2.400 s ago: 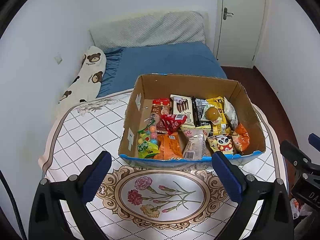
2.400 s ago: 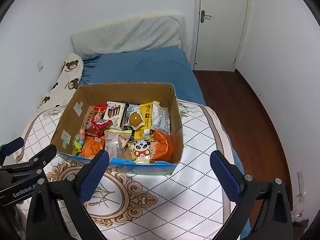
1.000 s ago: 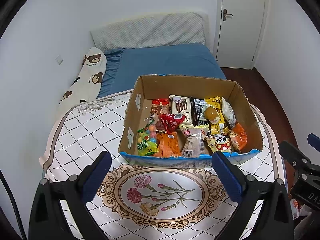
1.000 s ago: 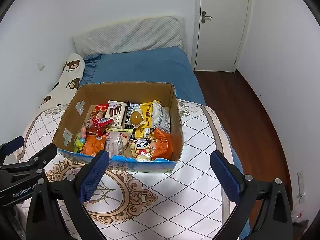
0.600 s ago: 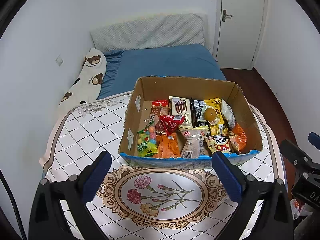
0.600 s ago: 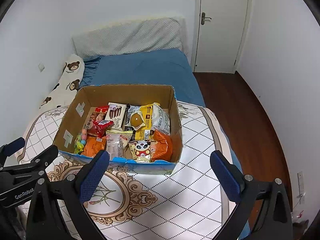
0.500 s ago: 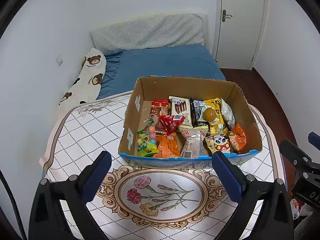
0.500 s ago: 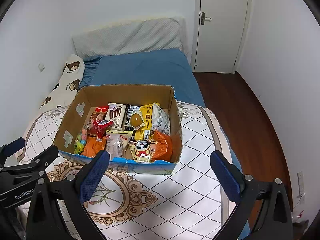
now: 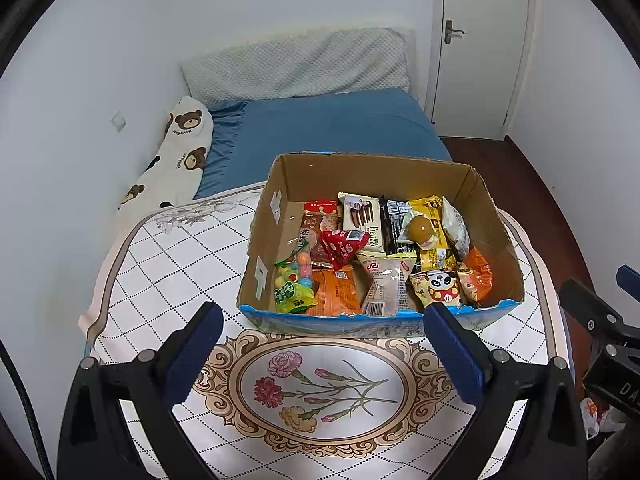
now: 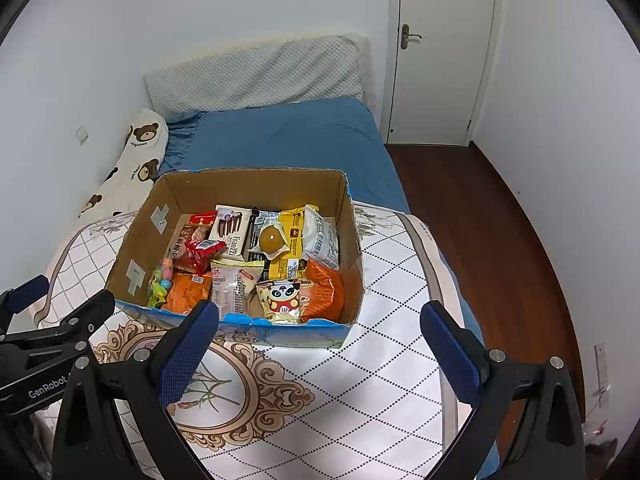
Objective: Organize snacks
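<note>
Snacks lie packed in an open cardboard box (image 9: 496, 216) that stands on the tabletop (image 9: 168, 264), near its far edge, with a bed (image 9: 328, 128) beyond. Contents include a candy bag (image 9: 294, 286) at the near left, an orange pack (image 9: 335, 292) beside it, a clear wrapped bun (image 9: 386, 280) in the near middle, a panda pack (image 9: 438, 286) and an orange crinkled bag (image 9: 476, 274) at the near right, a red triangular pack (image 9: 344, 242), a wafer pack (image 9: 362, 220) toward the far side, and a round yellow cake (image 9: 420, 228) lying on yellow packs. The left gripper (image 9: 320, 354) and the right gripper (image 10: 318, 350) both hover over the tabletop on the near side of the box, jaws wide apart and holding nothing. Handling judgement: every item looks light, soft and film-wrapped; the film is likely slippery and crushes easily, so close gently. Take hold at a sealed end seam or across a flat pack's short width, not on the puffed middle. The cake appears fragile; grip its wrapper edge. Items overlap, so lift top-lying packs first to avoid dragging neighbours.
</note>
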`<state>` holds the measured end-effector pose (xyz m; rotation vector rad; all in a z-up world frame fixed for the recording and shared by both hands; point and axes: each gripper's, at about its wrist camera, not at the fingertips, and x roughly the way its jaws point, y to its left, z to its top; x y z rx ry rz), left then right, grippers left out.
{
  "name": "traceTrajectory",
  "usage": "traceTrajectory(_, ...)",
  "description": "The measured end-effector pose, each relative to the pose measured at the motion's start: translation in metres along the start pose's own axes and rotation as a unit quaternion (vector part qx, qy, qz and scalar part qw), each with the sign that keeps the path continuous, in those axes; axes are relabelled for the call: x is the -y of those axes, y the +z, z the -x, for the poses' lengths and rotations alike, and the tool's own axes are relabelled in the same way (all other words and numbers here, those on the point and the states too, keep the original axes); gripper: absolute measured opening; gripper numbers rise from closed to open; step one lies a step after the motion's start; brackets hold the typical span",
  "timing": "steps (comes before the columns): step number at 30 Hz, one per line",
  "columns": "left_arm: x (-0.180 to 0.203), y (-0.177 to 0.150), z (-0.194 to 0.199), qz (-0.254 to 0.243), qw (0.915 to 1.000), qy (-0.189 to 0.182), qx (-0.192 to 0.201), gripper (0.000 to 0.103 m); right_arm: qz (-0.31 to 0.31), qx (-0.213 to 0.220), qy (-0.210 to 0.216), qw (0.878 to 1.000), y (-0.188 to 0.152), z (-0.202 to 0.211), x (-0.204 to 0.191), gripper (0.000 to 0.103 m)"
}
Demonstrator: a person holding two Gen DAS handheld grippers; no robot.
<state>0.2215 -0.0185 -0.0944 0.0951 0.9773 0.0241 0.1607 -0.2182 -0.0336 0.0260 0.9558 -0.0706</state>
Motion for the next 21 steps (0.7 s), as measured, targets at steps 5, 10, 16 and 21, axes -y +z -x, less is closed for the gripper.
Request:
traceTrajectory(5,-0.0001,0.0006,0.0008,0.0,1.0,0.001,0.0,0.103,-0.001,-0.001,0.0,1.0,-0.0007,0.0007,0.0004,0.103)
traceTrajectory(10,0.0001,0.0012,0.0018,0.0,1.0,0.001,0.001,0.103,-0.001,0.0,0.0,1.0,-0.0005,0.001,0.0004,0.103)
traceTrajectory(16,0.0002,0.0012,0.0019,0.001,1.0,0.001,0.0,0.103,-0.002,-0.001,0.0,1.0,-0.001,0.0006,0.0004,0.103)
traceTrajectory(21,-0.0002,0.0035,0.005,0.0,1.0,0.0,0.0,0.103,-0.005,-0.002,-0.002,1.0,-0.0043,0.0023,0.0007,0.103)
